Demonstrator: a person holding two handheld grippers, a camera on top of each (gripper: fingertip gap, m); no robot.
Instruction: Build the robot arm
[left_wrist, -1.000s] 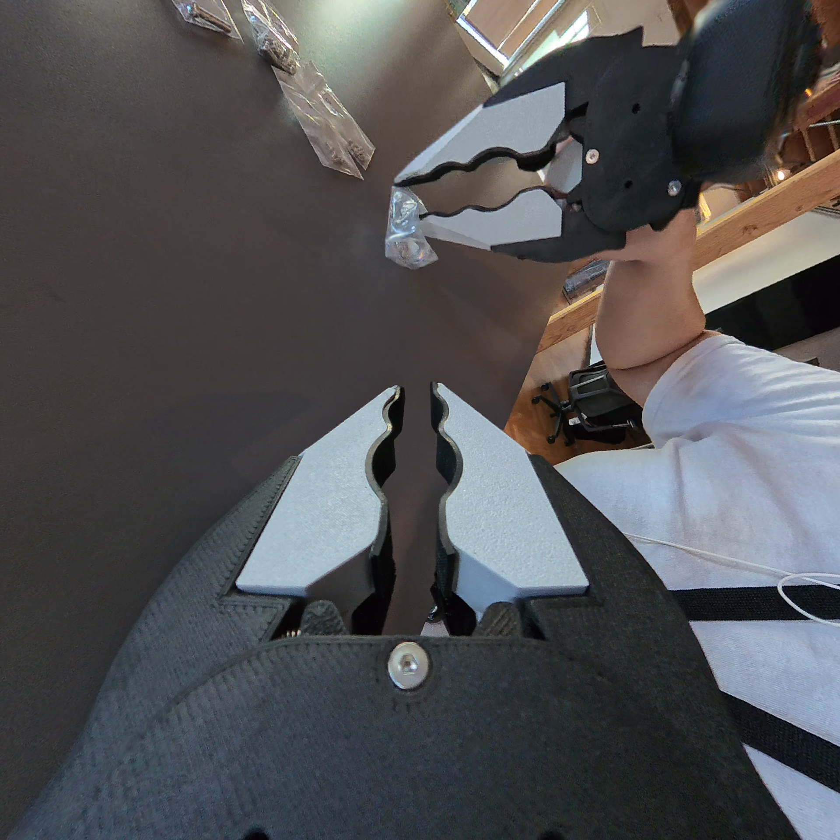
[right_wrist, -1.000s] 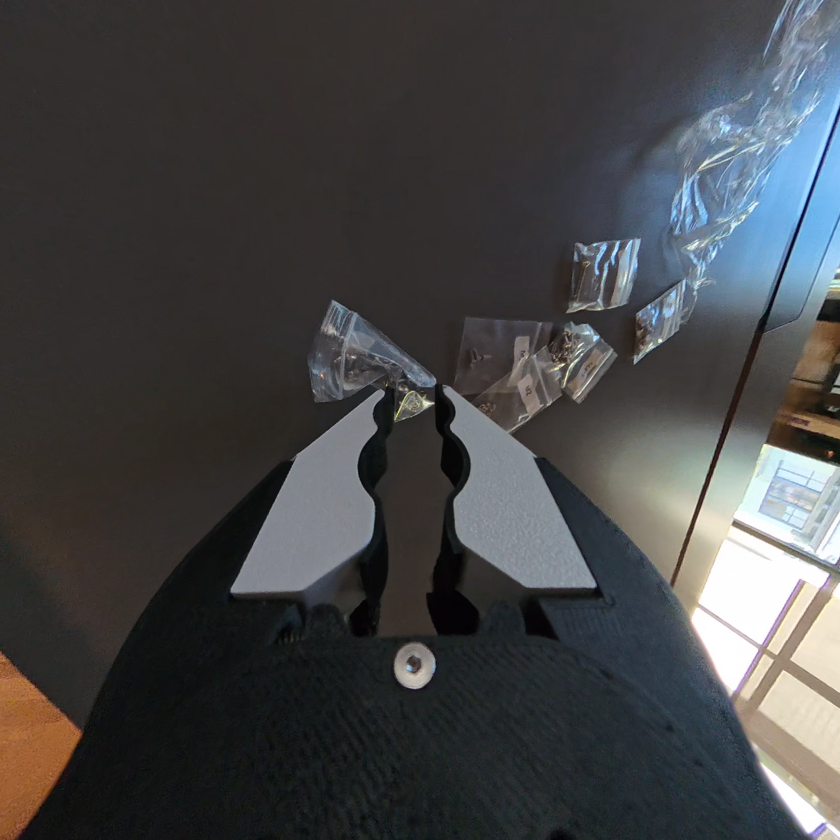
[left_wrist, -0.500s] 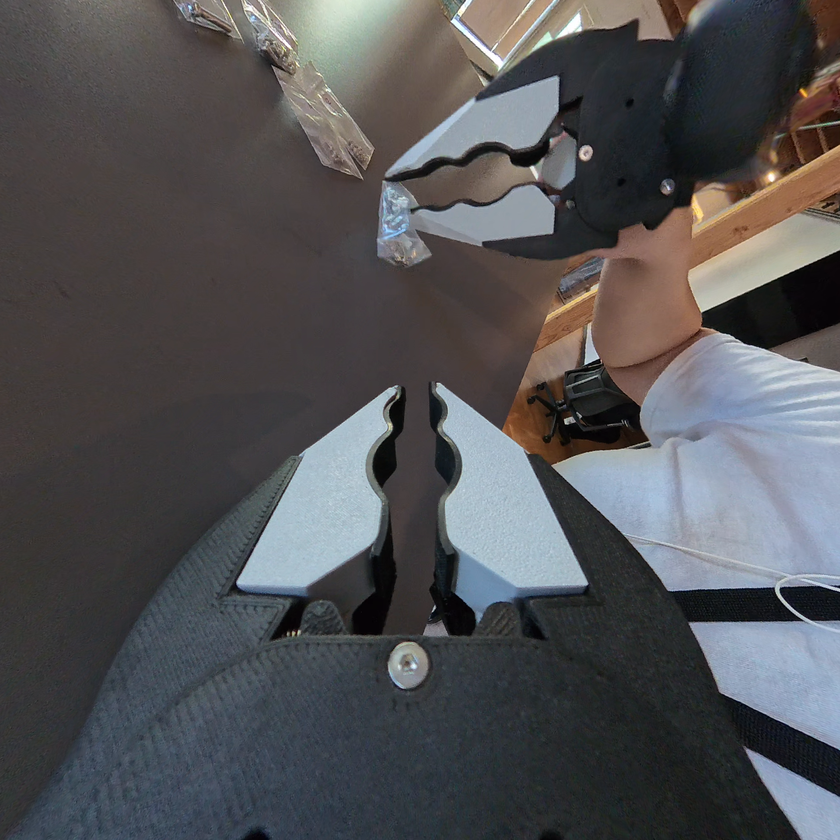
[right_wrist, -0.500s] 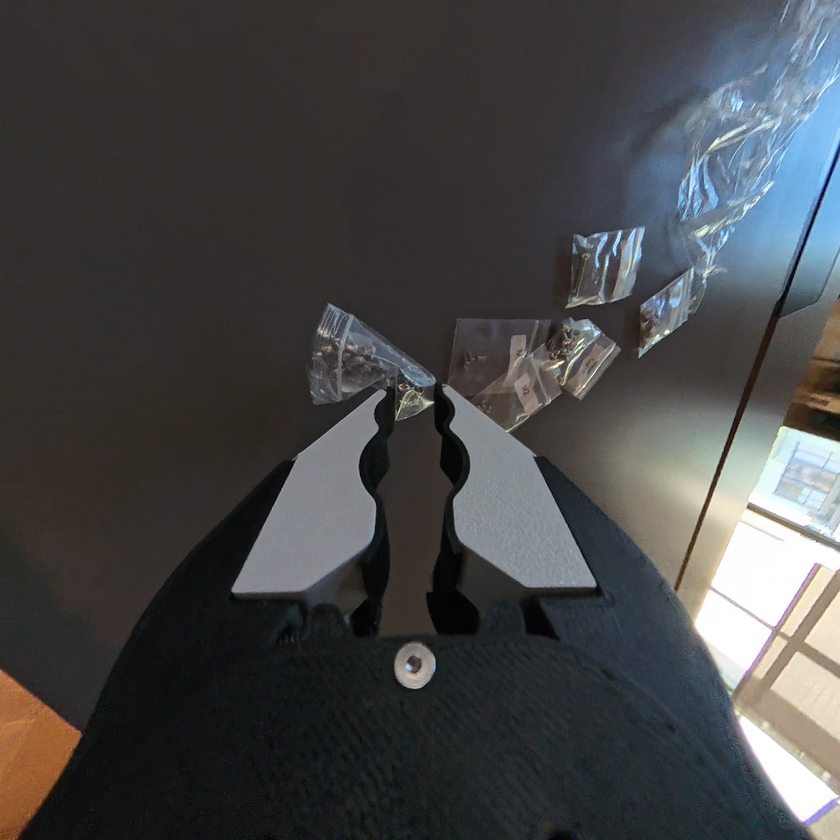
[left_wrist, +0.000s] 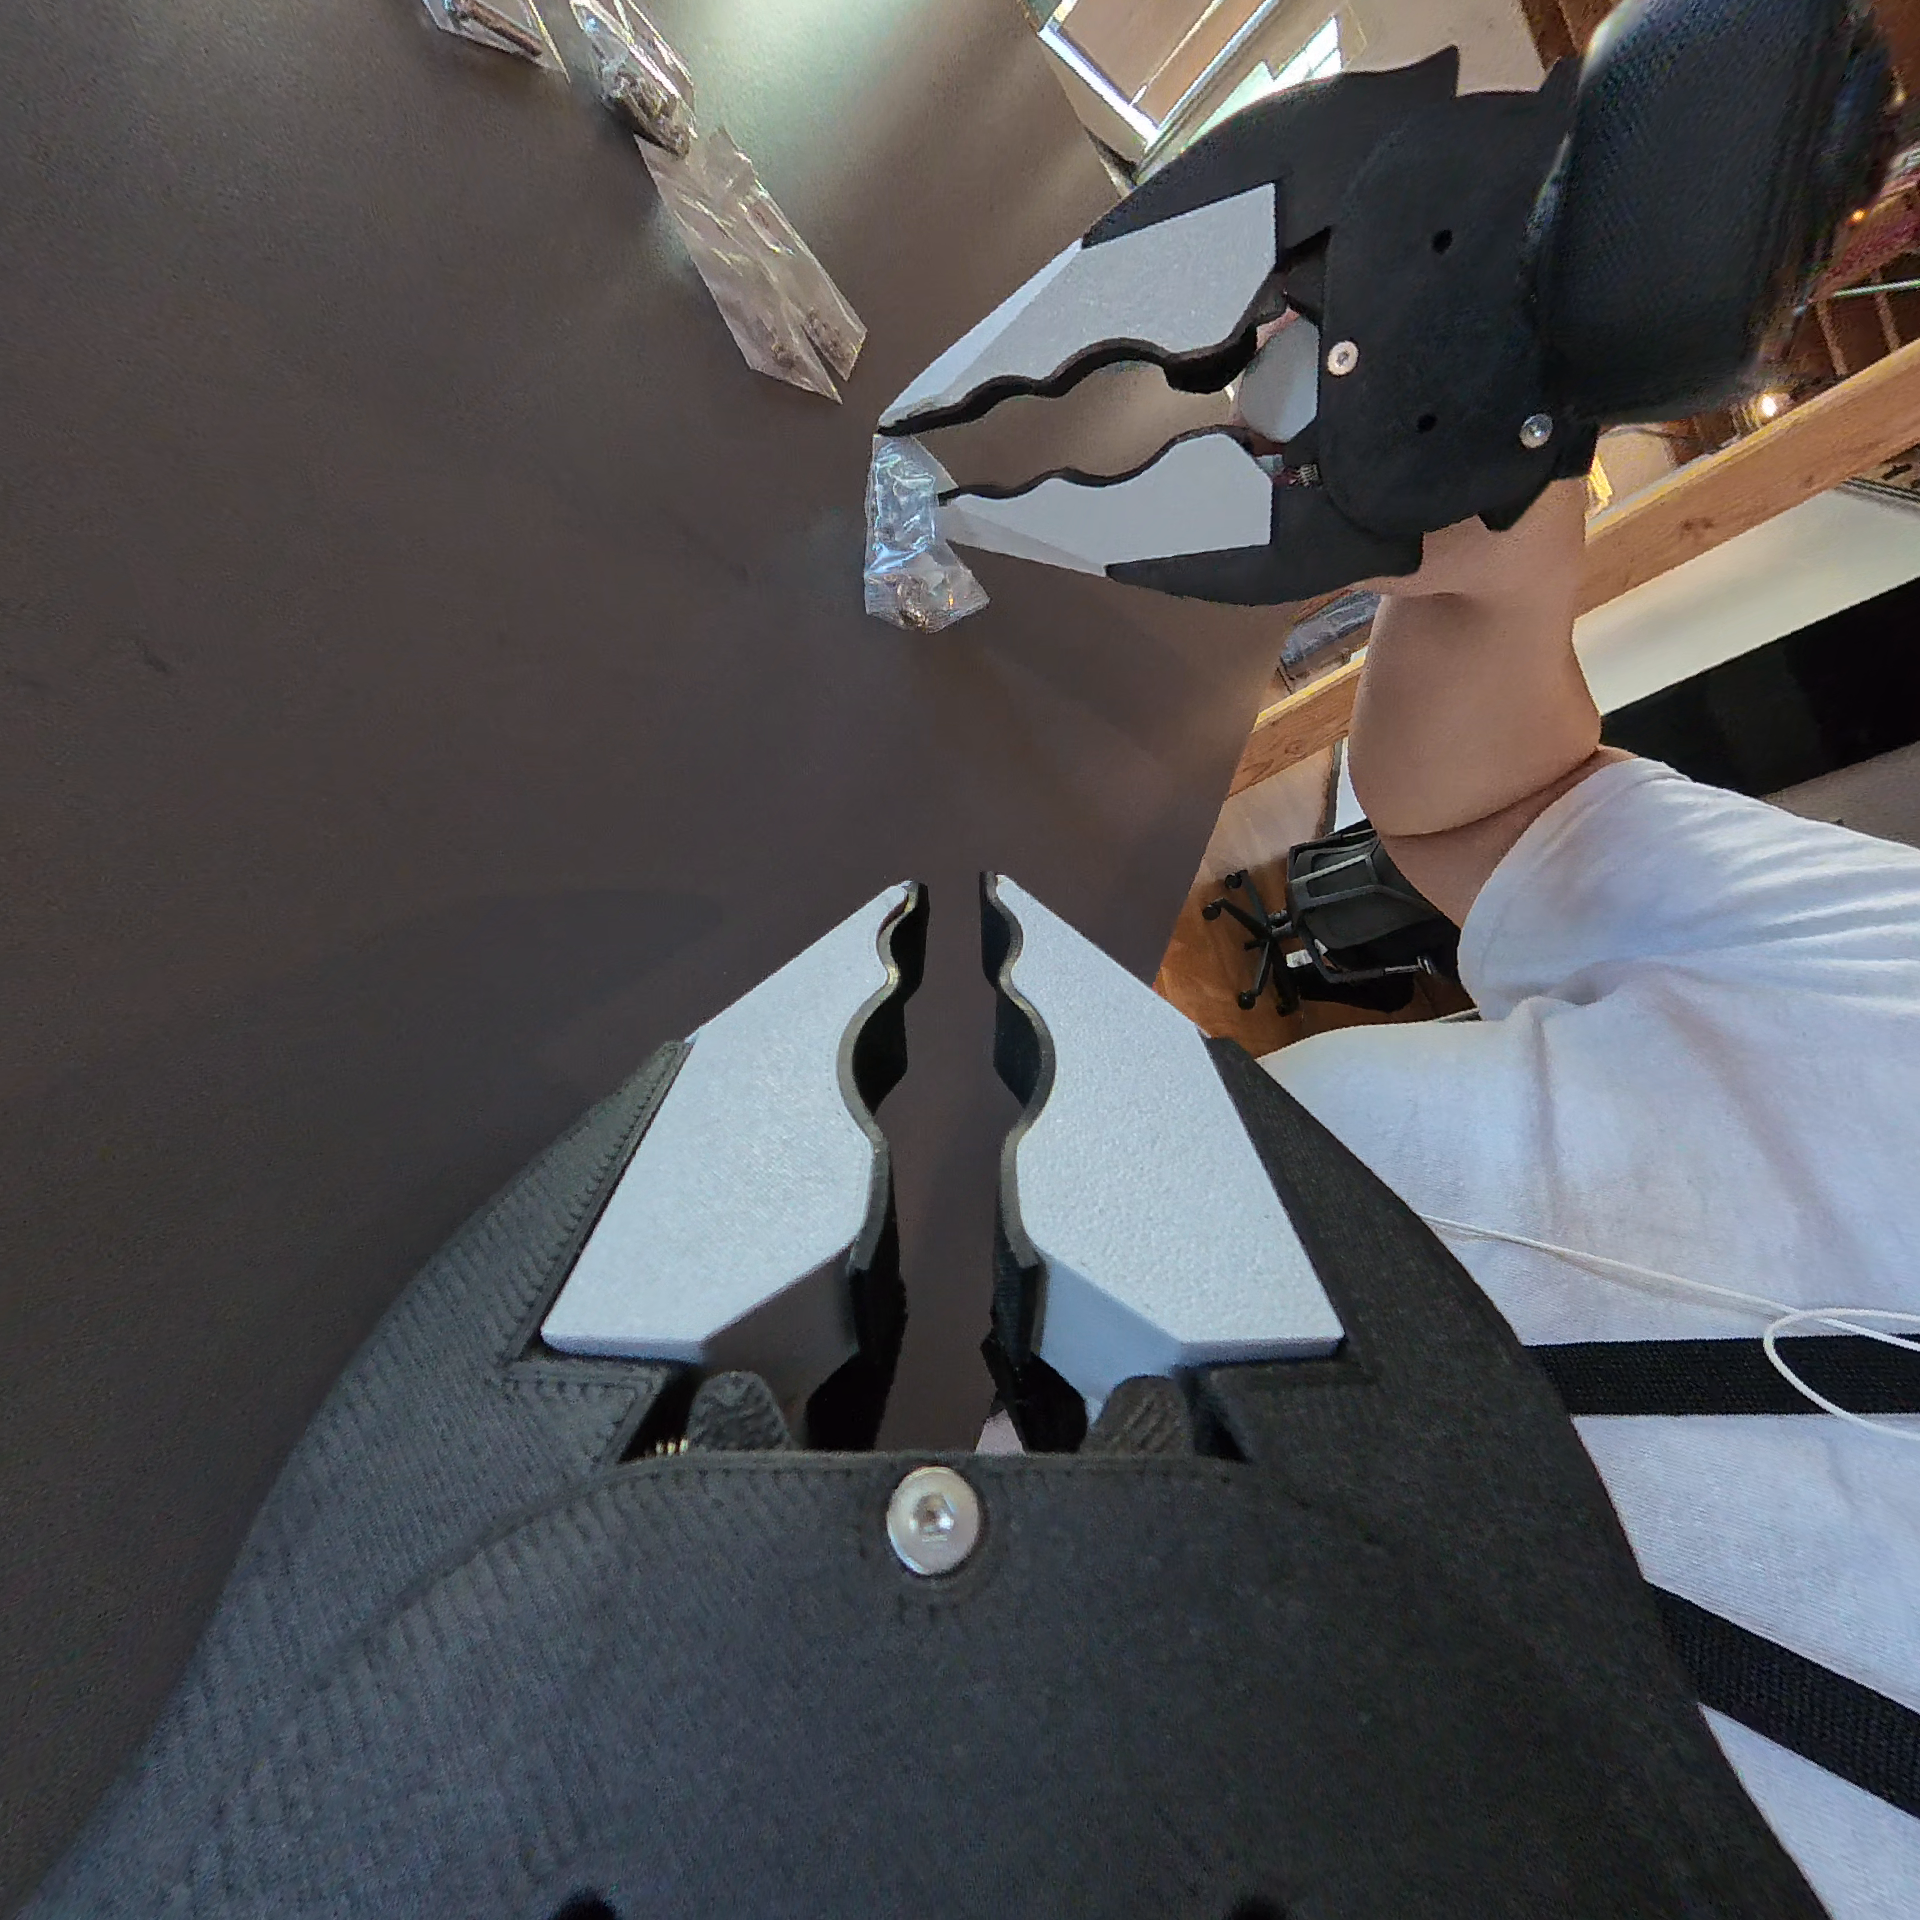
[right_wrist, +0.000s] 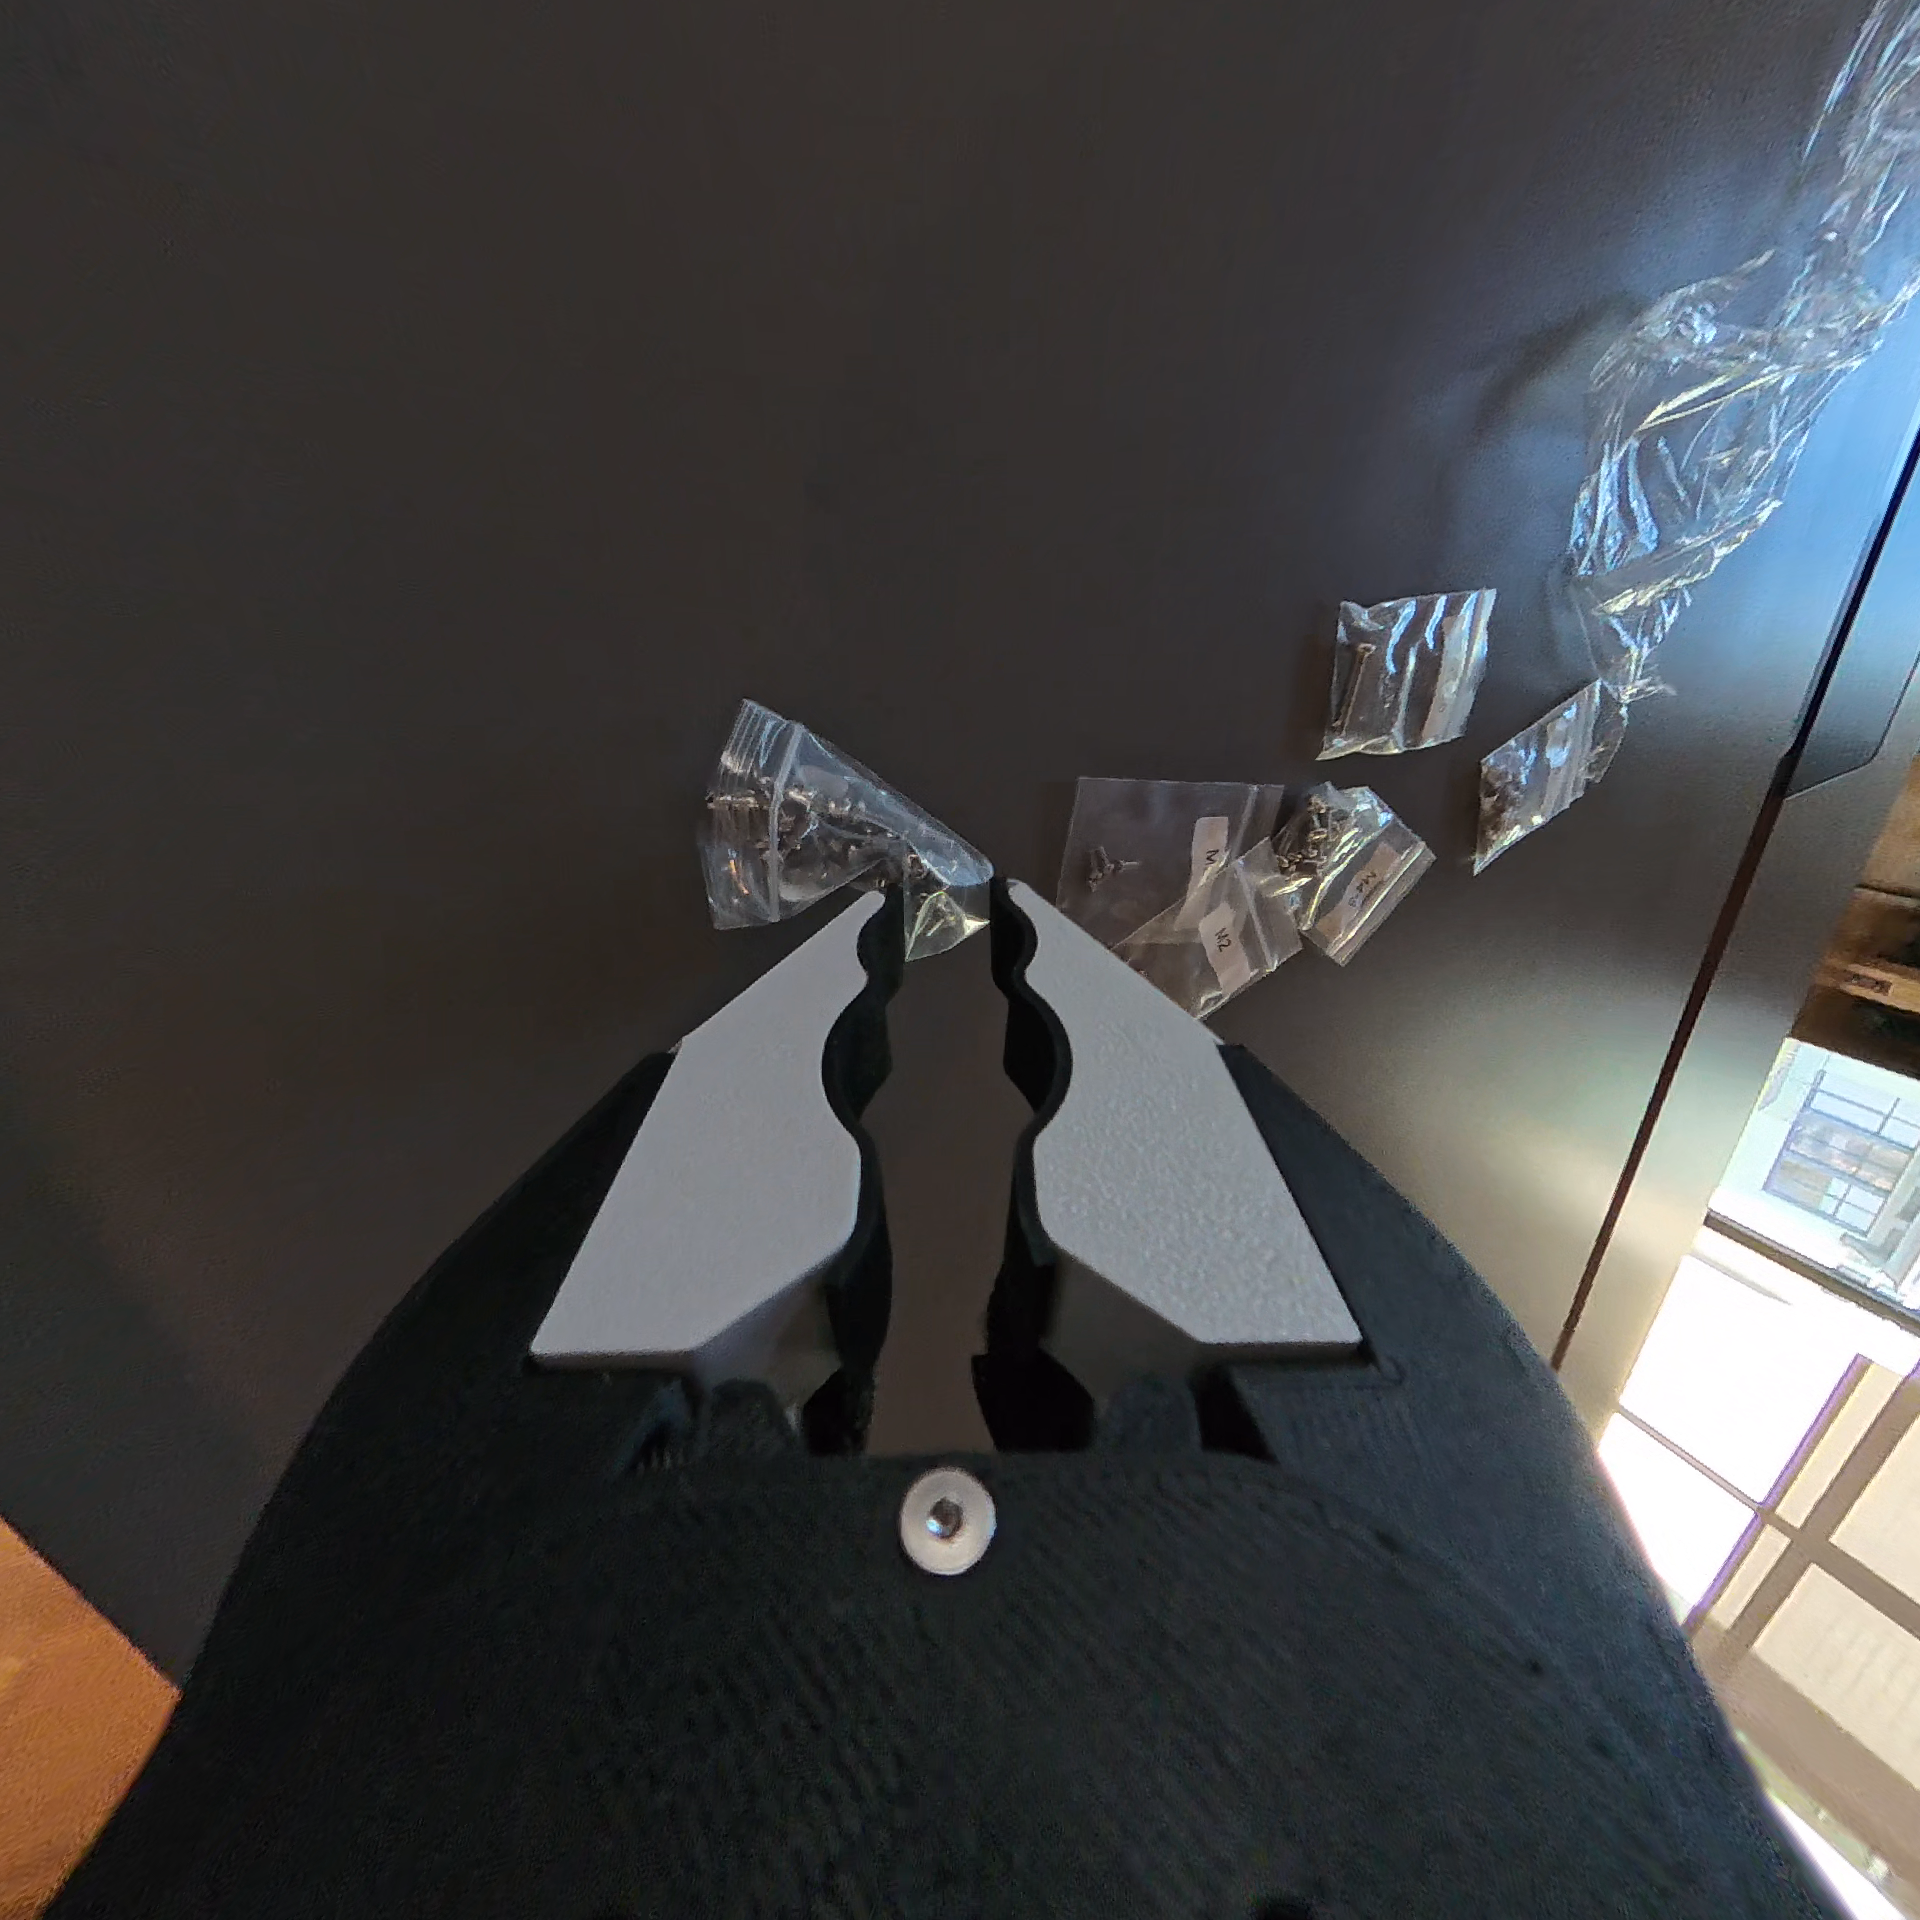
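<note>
My right gripper is shut on the corner of a small clear bag of screws and holds it just over the dark table. The left wrist view shows this gripper from the side, with the bag hanging from its tips. My left gripper is empty, its fingers nearly together with only a narrow slit between them. It hovers over the table, near the bag-holding gripper and apart from it.
Several loose clear bags of small hardware lie right of the held bag, with crumpled clear plastic beyond. They also show at the top of the left wrist view. A person's arm and the table edge are at the right. My right fingertips sit around 15 cm from my left ones.
The right gripper with the bag has shifted slightly and sits a little closer to the left gripper. The left gripper has not moved.
</note>
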